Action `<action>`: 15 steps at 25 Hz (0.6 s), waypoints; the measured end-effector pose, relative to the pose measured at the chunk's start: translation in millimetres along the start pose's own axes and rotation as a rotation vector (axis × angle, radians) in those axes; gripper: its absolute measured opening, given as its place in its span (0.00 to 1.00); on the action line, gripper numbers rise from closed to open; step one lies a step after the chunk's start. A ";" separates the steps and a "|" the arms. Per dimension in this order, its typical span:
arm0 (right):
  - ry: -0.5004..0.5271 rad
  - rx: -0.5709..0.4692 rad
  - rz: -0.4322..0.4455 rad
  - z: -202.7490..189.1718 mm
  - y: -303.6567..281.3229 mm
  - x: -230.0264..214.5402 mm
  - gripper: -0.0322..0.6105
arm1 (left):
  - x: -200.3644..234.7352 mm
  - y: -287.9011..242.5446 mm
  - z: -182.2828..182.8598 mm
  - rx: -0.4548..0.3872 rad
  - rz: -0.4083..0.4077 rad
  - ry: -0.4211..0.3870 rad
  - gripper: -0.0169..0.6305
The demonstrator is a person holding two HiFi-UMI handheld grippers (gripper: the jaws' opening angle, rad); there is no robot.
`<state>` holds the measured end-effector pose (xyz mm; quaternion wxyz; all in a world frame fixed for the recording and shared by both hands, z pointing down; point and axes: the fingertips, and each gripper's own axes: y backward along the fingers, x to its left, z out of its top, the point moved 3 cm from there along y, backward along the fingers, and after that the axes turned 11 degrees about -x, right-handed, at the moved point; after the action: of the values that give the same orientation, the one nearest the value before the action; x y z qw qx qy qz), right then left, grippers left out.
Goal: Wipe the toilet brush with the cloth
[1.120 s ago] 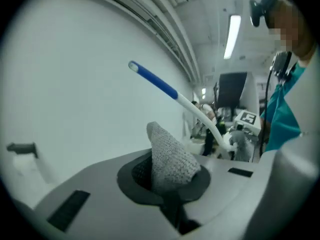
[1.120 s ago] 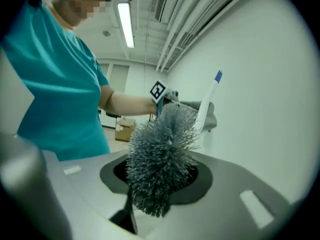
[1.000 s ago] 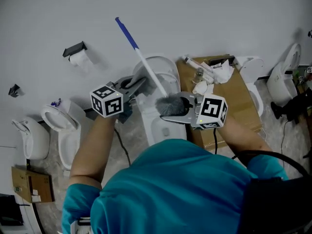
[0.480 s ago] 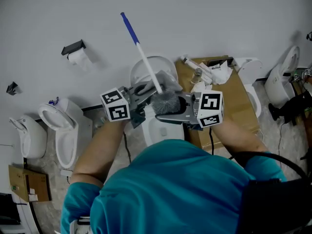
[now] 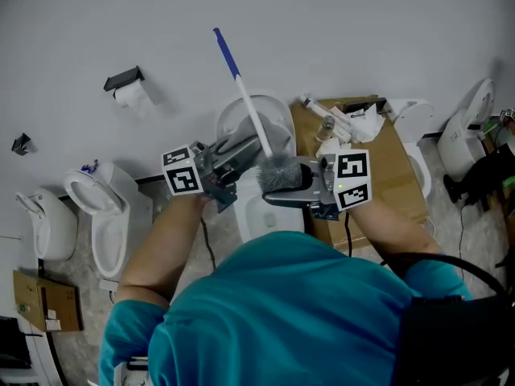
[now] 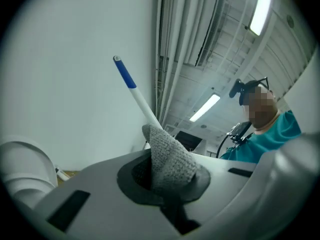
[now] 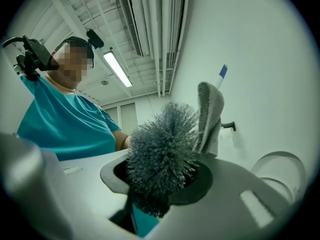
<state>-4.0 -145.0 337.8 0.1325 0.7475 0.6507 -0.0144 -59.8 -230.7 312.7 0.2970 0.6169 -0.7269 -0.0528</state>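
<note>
- The spot where the handle meets the bristles is covered by the cloth and the left gripper, so you can't see that joint in any view.
- The person's teal shirt fills the bottom of the head view and blocks most of the floor under the hands.
- The left gripper is clamped on the grey cloth, which sticks up out of its jaws and rests against the white handle.
- The right gripper is closed on the bristle head of the toilet brush. The brush is held up in the air in front of the chest, with its handle slanting up and away to a blue tip.
- The room has a plain pale wall, with a paper holder mounted on it at the left.
- A cardboard box stands right of the middle toilet with small clutter on top, too small to identify.
- Counts: one brush, one cloth, two grippers.
- I count five white toilets. The one behind the box is half covered and the far-right one sits at the frame edge.
</note>
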 end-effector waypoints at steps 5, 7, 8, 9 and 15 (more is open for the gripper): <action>0.004 0.011 -0.002 -1.4 0.7 -1.1 0.28 | -2.1 2.8 -1.8 -0.012 -0.029 0.105 0.05; -0.005 0.013 -0.014 -2.3 2.4 -5.5 0.28 | -2.8 2.7 -0.5 -0.022 -0.040 0.127 0.05; -0.013 0.015 -0.023 -3.8 3.2 -8.2 0.27 | -4.6 2.3 1.0 -0.031 -0.053 0.136 0.05; -0.022 0.018 -0.029 -5.8 3.8 -10.4 0.27 | -7.6 1.2 2.9 -0.040 -0.068 0.141 0.05; -0.018 -0.037 0.008 3.7 0.3 -2.8 0.27 | -18.4 -5.2 10.2 -0.069 -0.114 0.141 0.05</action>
<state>-3.6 -148.5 334.8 0.1519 0.7475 0.6466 -0.0085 -59.2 -217.8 295.4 0.3650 0.6488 -0.6658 -0.0509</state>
